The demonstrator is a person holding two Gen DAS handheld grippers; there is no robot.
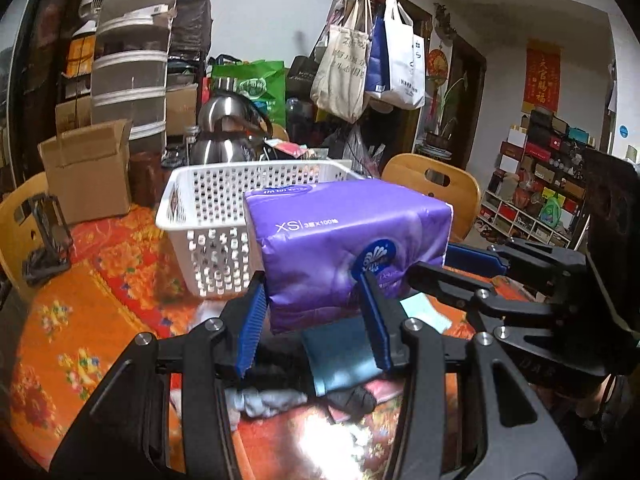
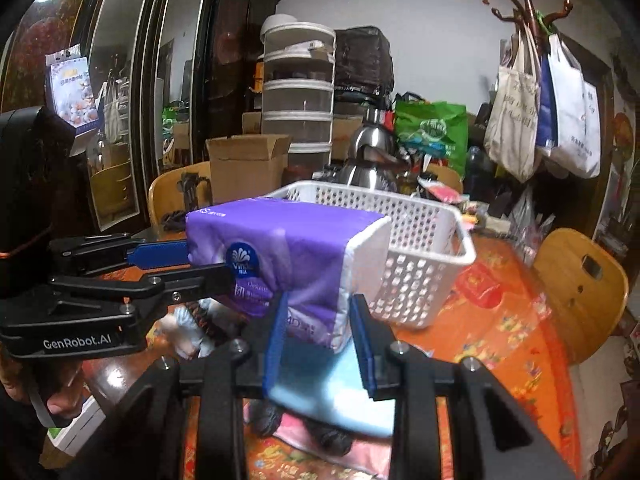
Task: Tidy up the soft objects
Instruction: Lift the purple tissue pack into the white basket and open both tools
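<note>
Both tools, left point(image 1: 314, 312) and right point(image 2: 318, 328), clamp one purple tissue pack point(image 1: 348, 240) before one white basket point(image 1: 208, 208).

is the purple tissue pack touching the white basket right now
Cannot tell. In both wrist views the purple tissue pack, held by the left gripper and right gripper, overlaps the white basket, hiding any contact or gap.
</note>
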